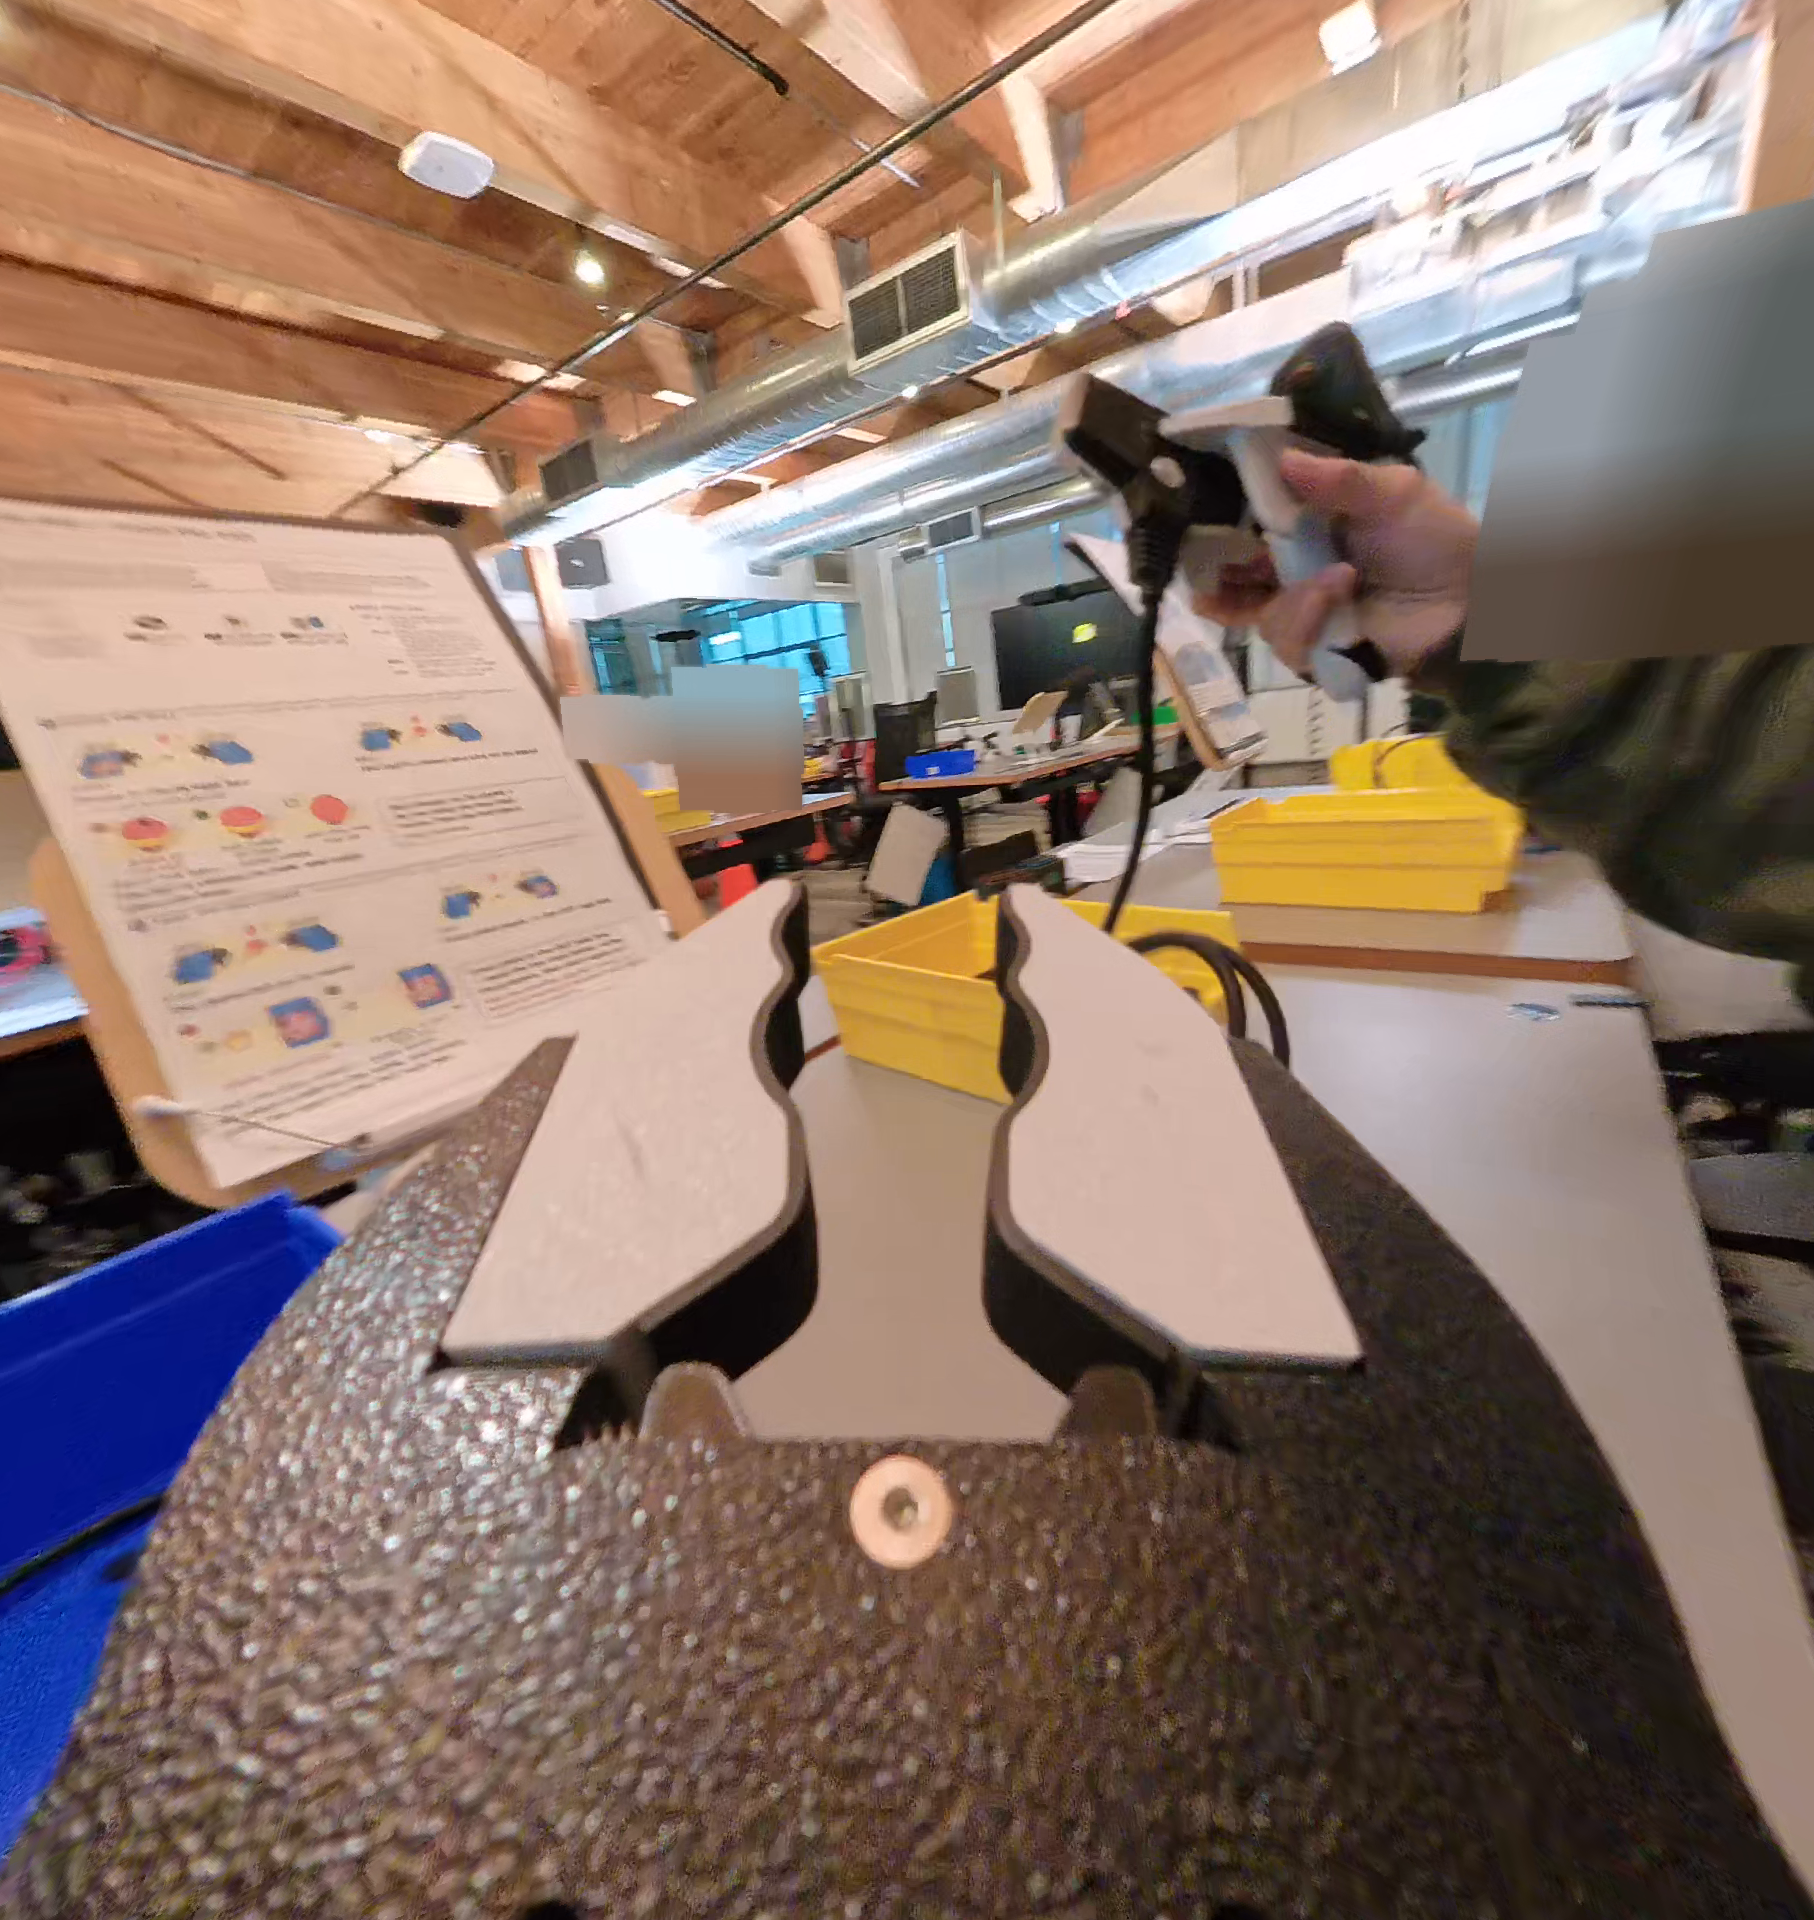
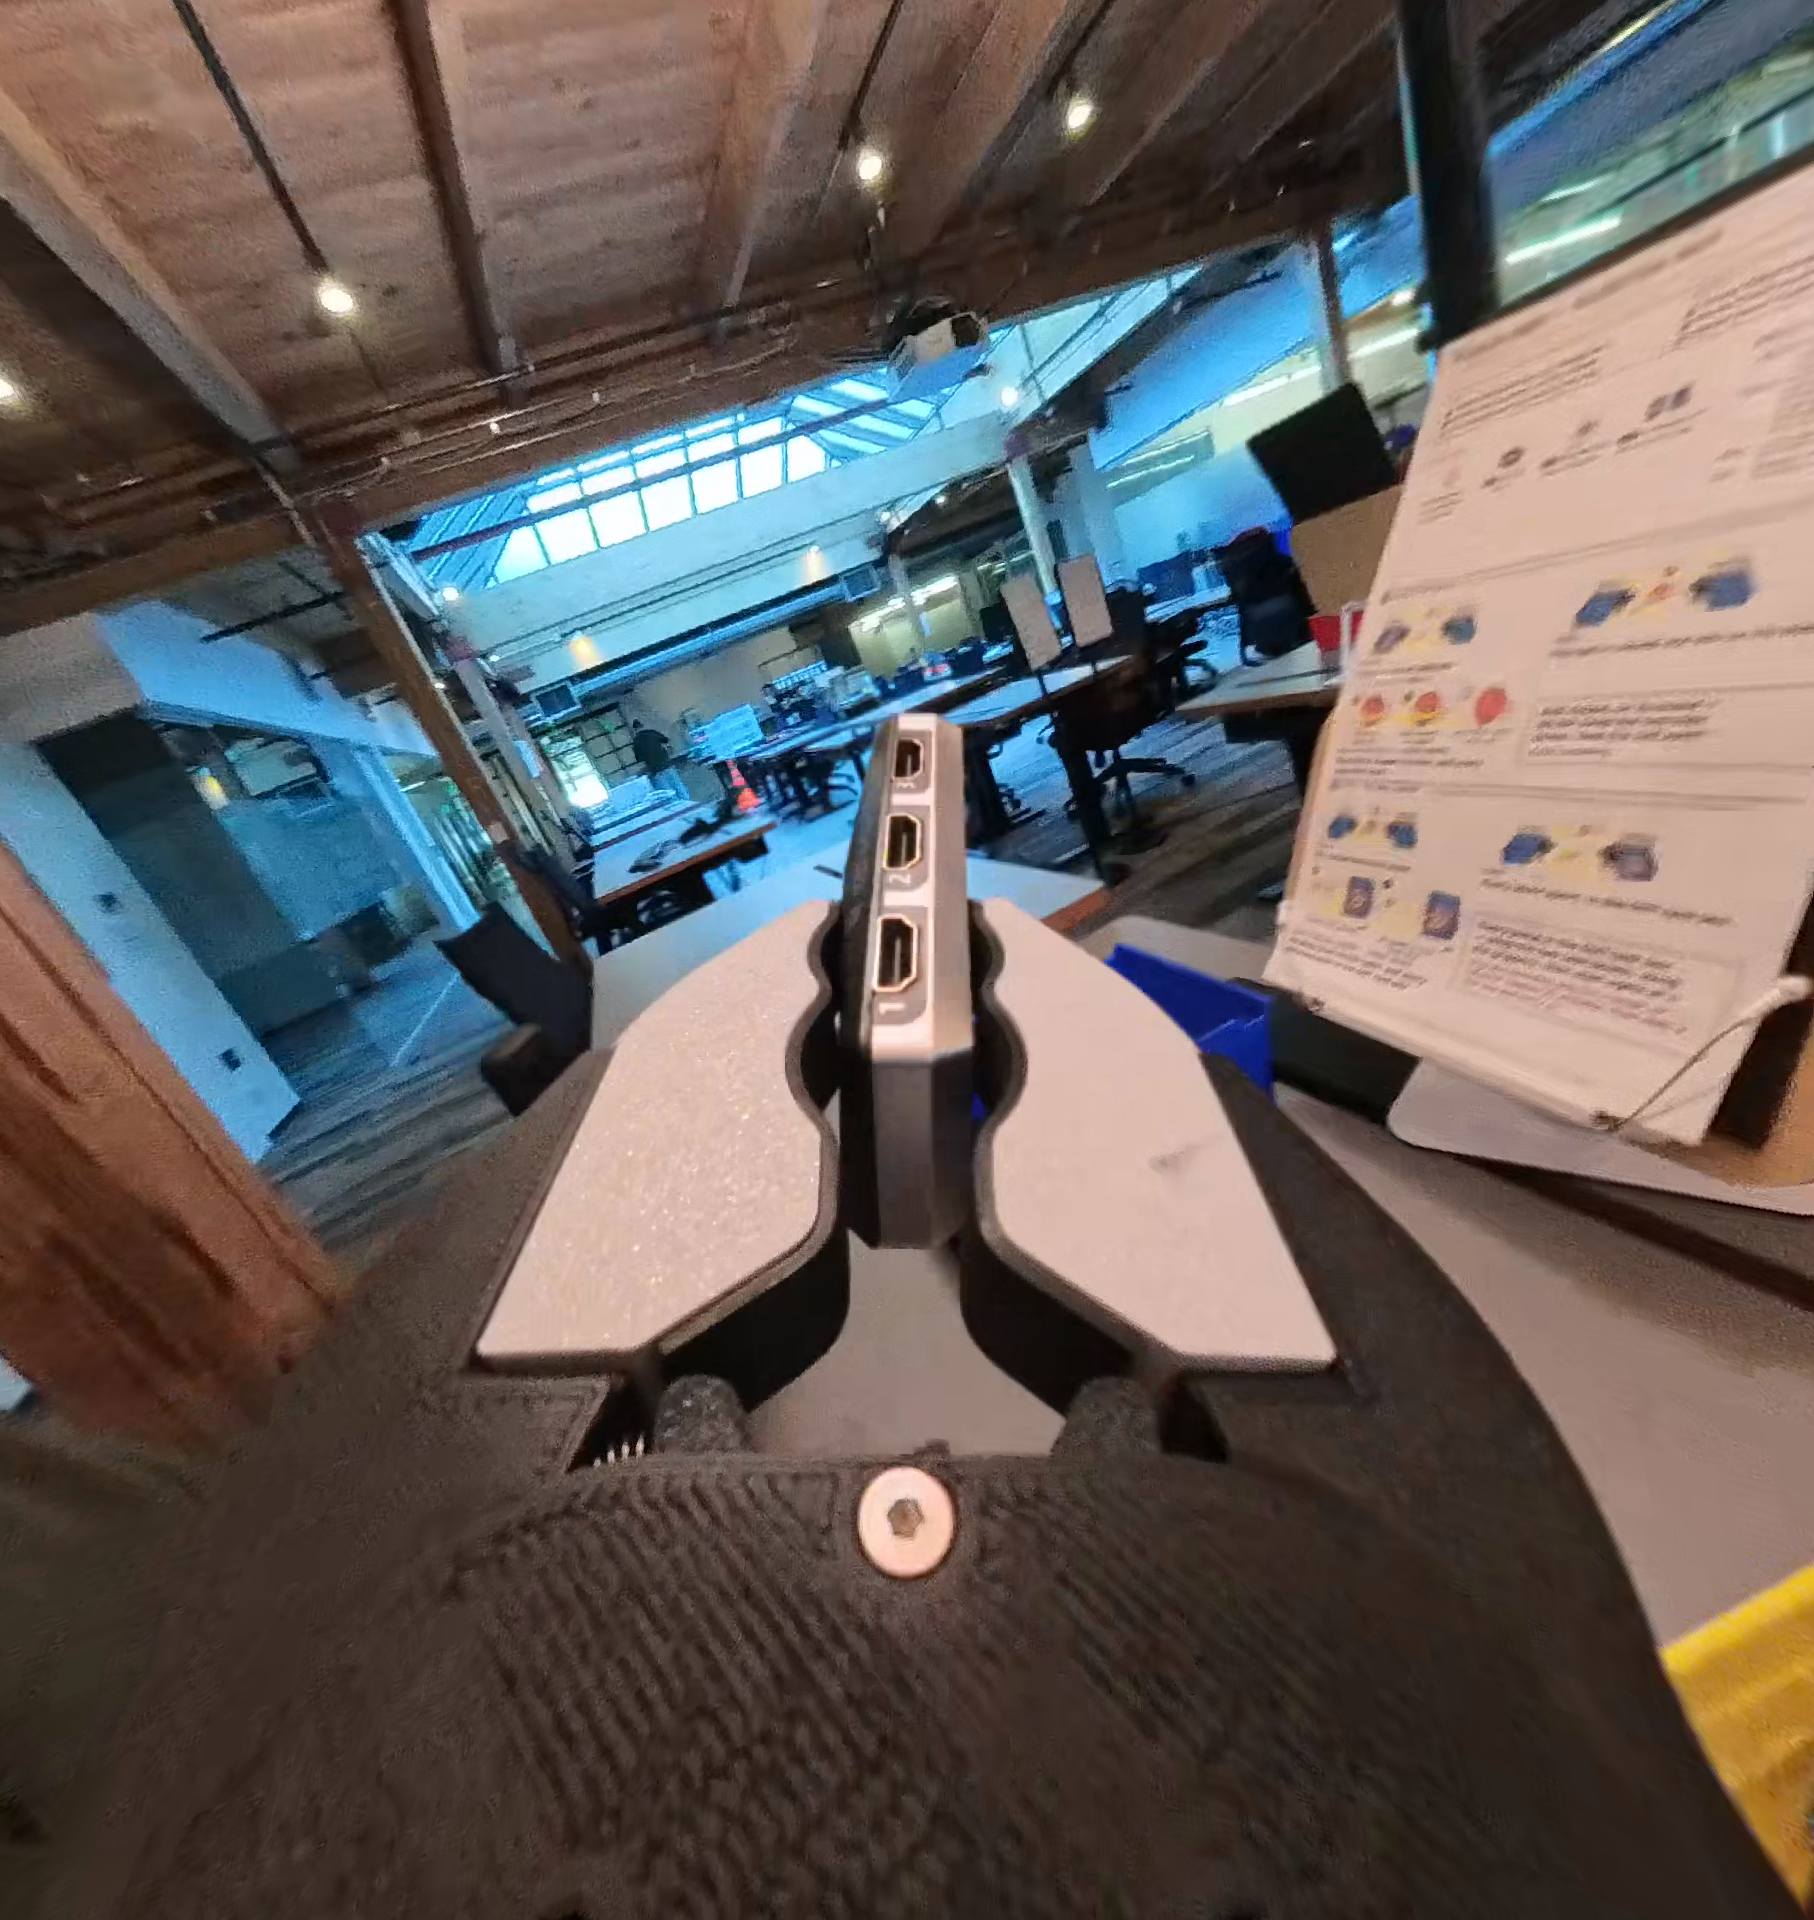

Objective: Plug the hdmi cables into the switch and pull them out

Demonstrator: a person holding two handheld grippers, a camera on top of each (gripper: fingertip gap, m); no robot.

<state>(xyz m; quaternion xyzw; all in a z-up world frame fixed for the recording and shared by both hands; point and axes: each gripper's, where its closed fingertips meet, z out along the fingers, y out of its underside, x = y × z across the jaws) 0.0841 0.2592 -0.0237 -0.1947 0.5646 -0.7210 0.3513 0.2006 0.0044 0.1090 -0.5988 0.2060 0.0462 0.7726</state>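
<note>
The step in hand seems to be the preparation for plugging: the right gripper (image 2: 905, 997) is clamped on the grey switch (image 2: 908, 935), which stands on its edge between the two fingers, and its three ports on the narrow face look empty. The left gripper (image 1: 903, 997) is open and holds nothing. In the left wrist view a black cable (image 1: 1142, 748) hangs from the raised switch down to the yellow bin (image 1: 924, 1008), just beyond the left fingertips, so the next move probably needs the left gripper to go down there and take a plug.
</note>
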